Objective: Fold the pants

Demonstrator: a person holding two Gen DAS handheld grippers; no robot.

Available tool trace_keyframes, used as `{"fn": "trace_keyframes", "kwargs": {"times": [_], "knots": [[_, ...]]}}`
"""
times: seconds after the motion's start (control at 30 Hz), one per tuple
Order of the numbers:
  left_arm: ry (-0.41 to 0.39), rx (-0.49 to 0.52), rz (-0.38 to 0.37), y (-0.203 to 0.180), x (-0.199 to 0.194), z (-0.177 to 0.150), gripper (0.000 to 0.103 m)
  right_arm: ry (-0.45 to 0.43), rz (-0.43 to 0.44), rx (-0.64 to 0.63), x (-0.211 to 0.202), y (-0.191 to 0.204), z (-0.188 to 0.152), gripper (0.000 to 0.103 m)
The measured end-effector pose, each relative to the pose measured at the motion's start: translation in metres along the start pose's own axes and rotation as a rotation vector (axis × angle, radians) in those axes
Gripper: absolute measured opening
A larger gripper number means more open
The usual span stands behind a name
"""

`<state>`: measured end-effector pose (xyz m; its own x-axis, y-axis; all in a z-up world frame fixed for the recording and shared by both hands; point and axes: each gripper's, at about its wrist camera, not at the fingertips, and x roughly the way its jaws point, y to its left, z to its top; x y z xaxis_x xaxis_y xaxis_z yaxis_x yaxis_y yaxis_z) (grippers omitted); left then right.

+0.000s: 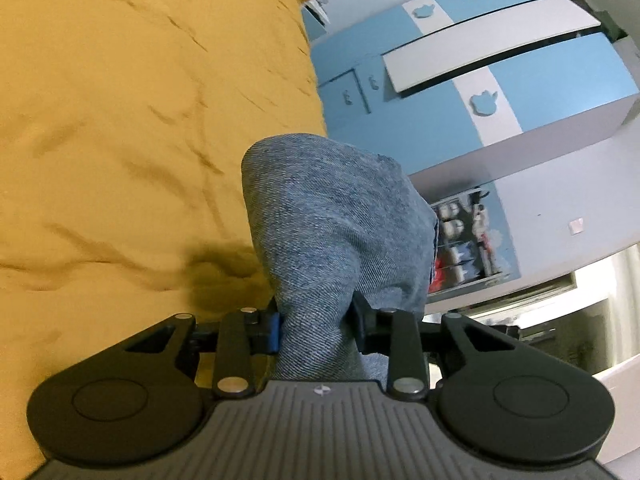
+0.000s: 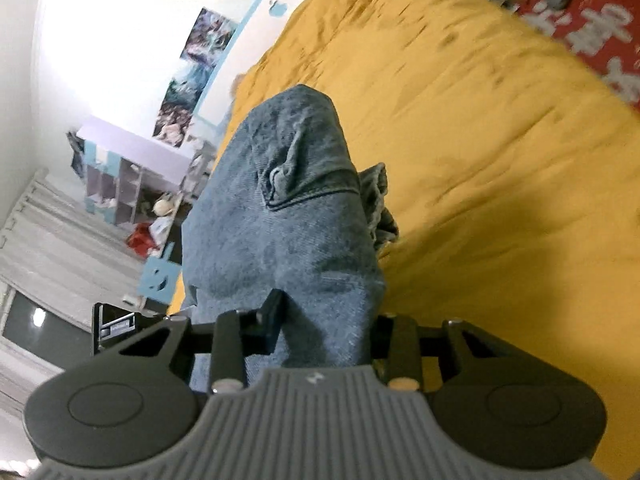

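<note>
Left wrist view: left hand-held gripper (image 1: 316,326) clamps blue denim pants (image 1: 336,220) above the yellow bed cover (image 1: 120,120); right hand-held gripper (image 2: 326,320) clamps them too.

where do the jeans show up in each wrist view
Left wrist: the jeans rise up the centre from between the left gripper fingers, with the blue wardrobe to their right.
Right wrist: the jeans fill the centre, clamped in the right gripper, a pocket seam visible halfway up.
Shared landmark: the yellow bedspread, left of the jeans in the left view, right of them in the right view.
</note>
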<state>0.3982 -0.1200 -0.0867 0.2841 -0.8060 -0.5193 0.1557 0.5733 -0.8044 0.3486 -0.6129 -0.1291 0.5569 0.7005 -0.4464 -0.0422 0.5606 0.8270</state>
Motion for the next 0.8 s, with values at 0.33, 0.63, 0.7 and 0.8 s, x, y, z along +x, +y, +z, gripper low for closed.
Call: {"fn": "trace_keyframes", "kwargs": {"times": [0.33, 0.63, 0.7, 0.8], "knots": [[-0.014, 0.034, 0.149, 0.043, -0.147, 0.011, 0.036, 0.094, 0.146, 0.031, 0.115, 0.102, -0.07, 0.032], [0.001, -0.091, 0.109, 0.166, -0.137, 0.007, 0.037, 0.176, 0.053, 0.085, 0.2, 0.103, -0.114, 0.031], [-0.004, -0.122, 0.11, 0.187, -0.128, 0.002, 0.037, 0.191, 0.022, 0.094, 0.213, 0.095, -0.121, 0.031], [-0.014, -0.103, 0.117, 0.205, -0.119, 0.001, 0.041, 0.187, 0.021, 0.138, 0.226, 0.077, -0.125, 0.03]]}}
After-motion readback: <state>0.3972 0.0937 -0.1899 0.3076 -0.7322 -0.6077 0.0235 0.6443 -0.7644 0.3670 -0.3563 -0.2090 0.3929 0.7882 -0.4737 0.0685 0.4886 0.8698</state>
